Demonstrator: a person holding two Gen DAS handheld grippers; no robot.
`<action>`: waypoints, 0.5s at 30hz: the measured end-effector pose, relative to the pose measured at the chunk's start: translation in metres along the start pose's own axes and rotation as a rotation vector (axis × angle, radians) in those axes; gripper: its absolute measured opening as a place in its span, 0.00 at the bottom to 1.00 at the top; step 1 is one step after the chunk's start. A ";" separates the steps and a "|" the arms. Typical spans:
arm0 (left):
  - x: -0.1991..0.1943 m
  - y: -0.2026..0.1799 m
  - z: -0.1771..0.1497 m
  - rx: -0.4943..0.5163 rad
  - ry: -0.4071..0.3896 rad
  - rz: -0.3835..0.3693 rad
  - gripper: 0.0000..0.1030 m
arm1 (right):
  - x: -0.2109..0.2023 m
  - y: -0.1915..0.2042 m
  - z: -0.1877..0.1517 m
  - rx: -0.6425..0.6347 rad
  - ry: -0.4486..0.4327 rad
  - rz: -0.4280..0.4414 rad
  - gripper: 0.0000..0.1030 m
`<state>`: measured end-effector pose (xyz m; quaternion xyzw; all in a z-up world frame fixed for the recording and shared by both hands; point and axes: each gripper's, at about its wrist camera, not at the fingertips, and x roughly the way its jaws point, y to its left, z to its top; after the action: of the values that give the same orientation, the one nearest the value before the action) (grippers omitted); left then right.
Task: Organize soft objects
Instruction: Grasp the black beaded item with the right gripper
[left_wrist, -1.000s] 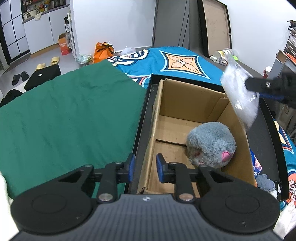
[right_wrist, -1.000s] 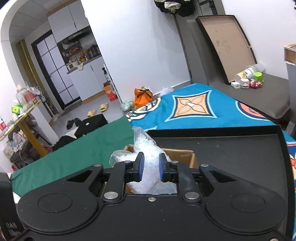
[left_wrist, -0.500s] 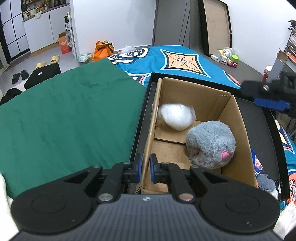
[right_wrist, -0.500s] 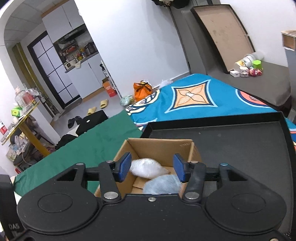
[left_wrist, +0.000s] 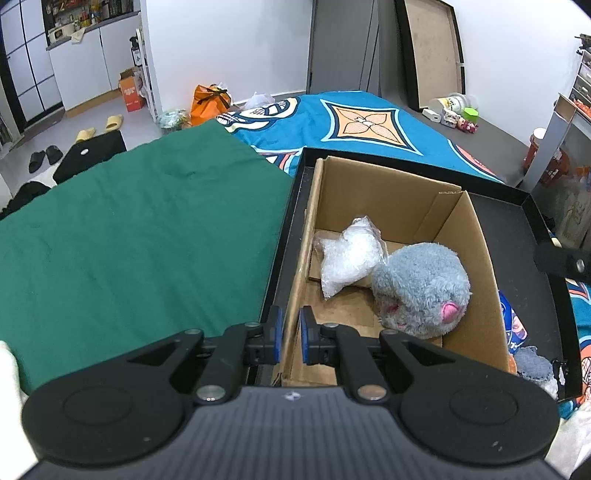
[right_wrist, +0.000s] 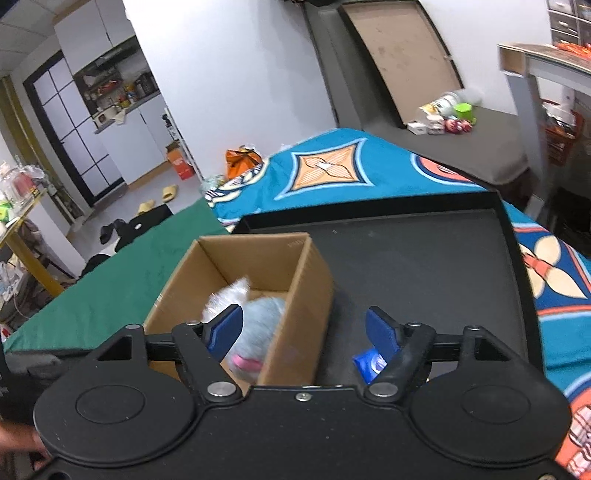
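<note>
An open cardboard box (left_wrist: 476, 280) stands in a black tray (left_wrist: 532, 206). Inside lie a grey plush mouse (left_wrist: 421, 288) and a clear bubble-wrap bag (left_wrist: 351, 258). My left gripper (left_wrist: 290, 336) is shut on the box's near left wall. My right gripper (right_wrist: 304, 334) is open and empty, above the box's right wall (right_wrist: 299, 310); the plush (right_wrist: 258, 321) and bag (right_wrist: 225, 297) show between its fingers. Part of the right gripper (left_wrist: 561, 260) shows at the right edge of the left wrist view.
A green cloth (left_wrist: 129, 229) lies left of the tray, a blue patterned blanket (left_wrist: 354, 122) behind it. A blue packet (right_wrist: 369, 363) lies in the tray right of the box. A grey fuzzy item (left_wrist: 532, 365) sits at the tray's near right corner.
My right gripper opened and the bubble-wrap bag dropped into the box beside the plush. It then moved right and back. My left gripper closed on the box wall.
</note>
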<state>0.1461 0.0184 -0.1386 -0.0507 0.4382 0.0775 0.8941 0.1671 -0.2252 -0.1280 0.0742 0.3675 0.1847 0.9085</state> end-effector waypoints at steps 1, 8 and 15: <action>-0.001 -0.002 0.000 0.010 -0.001 0.009 0.12 | -0.001 -0.003 -0.001 -0.002 0.004 -0.007 0.74; -0.003 -0.013 0.001 0.049 0.001 0.014 0.32 | -0.011 -0.017 -0.015 -0.001 0.037 -0.044 0.75; -0.006 -0.022 0.004 0.083 -0.018 0.045 0.57 | -0.018 -0.040 -0.027 0.023 0.054 -0.076 0.76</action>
<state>0.1491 -0.0035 -0.1308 -0.0032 0.4341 0.0798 0.8973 0.1475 -0.2691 -0.1463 0.0656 0.3965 0.1479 0.9037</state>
